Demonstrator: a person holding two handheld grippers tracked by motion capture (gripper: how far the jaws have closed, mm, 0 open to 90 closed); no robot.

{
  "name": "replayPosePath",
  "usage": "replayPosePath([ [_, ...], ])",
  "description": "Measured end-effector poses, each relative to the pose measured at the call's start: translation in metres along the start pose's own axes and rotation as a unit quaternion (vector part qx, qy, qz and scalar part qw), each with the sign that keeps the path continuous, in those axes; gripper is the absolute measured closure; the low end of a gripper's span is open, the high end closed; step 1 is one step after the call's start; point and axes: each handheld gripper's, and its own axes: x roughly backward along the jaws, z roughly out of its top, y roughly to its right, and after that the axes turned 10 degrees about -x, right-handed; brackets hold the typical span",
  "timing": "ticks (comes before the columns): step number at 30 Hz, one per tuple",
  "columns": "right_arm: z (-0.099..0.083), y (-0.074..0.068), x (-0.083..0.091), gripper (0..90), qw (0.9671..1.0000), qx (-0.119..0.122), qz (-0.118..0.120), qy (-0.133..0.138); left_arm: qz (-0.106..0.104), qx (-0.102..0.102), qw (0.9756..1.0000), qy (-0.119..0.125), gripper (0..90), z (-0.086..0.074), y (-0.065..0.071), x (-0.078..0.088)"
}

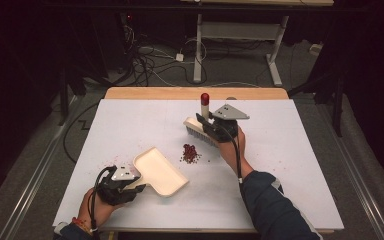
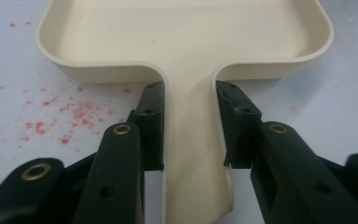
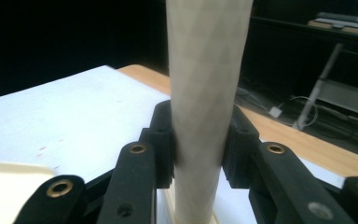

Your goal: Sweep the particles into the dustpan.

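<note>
sweeping a small heap of dark red crumbs (image 1: 190, 153) into a cream plastic dustpan (image 1: 159, 170)

left gripper (image 2: 189, 126) clamped on the pan's flat handle, lip angled toward the heap – right gripper (image 3: 198, 142) clamped on the upright cream, red-capped handle of a bristle brush (image 1: 202, 129), set just behind the crumbs on the white table sheet (image 1: 290, 165).

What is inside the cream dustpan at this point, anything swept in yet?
The dustpan tray looks bare in the high view and the left gripper view. The red crumb pile lies on the white table beside it, apart from the dustpan. The tray's front lip is cut off in the left gripper view.
</note>
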Motion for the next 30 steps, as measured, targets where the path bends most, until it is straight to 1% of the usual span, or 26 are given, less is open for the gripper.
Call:
replayPosePath([
  [1, 0.0, 0.0, 0.0, 70.0, 1.0, 0.0, 0.0, 0.0, 0.0, 0.0, 1.0, 0.0, 63.8, 0.0, 0.0, 0.0],
  [2, -0.001, -0.003, 0.0, 69.9, 1.0, 0.006, 0.003, -0.001, -0.001, 0.0, 1.0, -0.001, 63.8, 0.001, 0.0, -0.001],
  [3, -0.001, -0.008, 0.001, 69.8, 0.9999, 0.009, 0.01, -0.007, 0.0, 0.001, 1.0, -0.001, 63.8, 0.001, 0.0, -0.001],
  [4, -0.002, -0.01, 0.001, 69.8, 0.9998, 0.009, 0.015, -0.009, 0.0, 0.0, 1.0, 0.0, 63.8, 0.002, 0.001, -0.001],
  [7, -0.002, -0.013, 0.001, 69.4, 0.9996, 0.01, 0.021, -0.015, -0.001, 0.001, 1.0, 0.0, 63.9, 0.003, 0.001, -0.001],
  [9, -0.004, -0.012, 0.003, 69.2, 0.9994, 0.005, 0.033, -0.012, -0.003, 0.002, 1.0, 0.001, 63.8, 0.004, 0.0, -0.002],
  [12, -0.005, -0.012, 0.005, 69.3, 0.9994, 0.005, 0.032, -0.009, -0.001, 0.002, 1.0, 0.0, 63.8, 0.004, 0.0, -0.003],
  [14, -0.006, -0.011, 0.007, 69.3, 0.9993, -0.001, 0.037, -0.008, -0.001, 0.002, 1.0, 0.0, 63.8, 0.005, 0.001, -0.004],
  [18, -0.005, -0.01, 0.009, 69.5, 0.9992, 0.0, 0.039, -0.007, -0.001, 0.003, 1.0, 0.001, 63.8, 0.005, 0.001, -0.004],
  [21, -0.006, -0.008, 0.01, 69.5, 0.9992, -0.006, 0.04, -0.005, -0.001, 0.004, 1.0, 0.002, 63.8, 0.006, 0.0, -0.004],
  [25, -0.007, -0.008, 0.01, 69.5, 0.9988, -0.01, 0.048, -0.004, -0.003, 0.006, 1.0, 0.001, 63.8, 0.006, 0.0, -0.005],
  [30, -0.008, -0.012, 0.011, 69.3, 0.9986, -0.013, 0.051, -0.003, -0.002, 0.007, 1.0, 0.003, 63.8, 0.008, -0.002, -0.006],
])
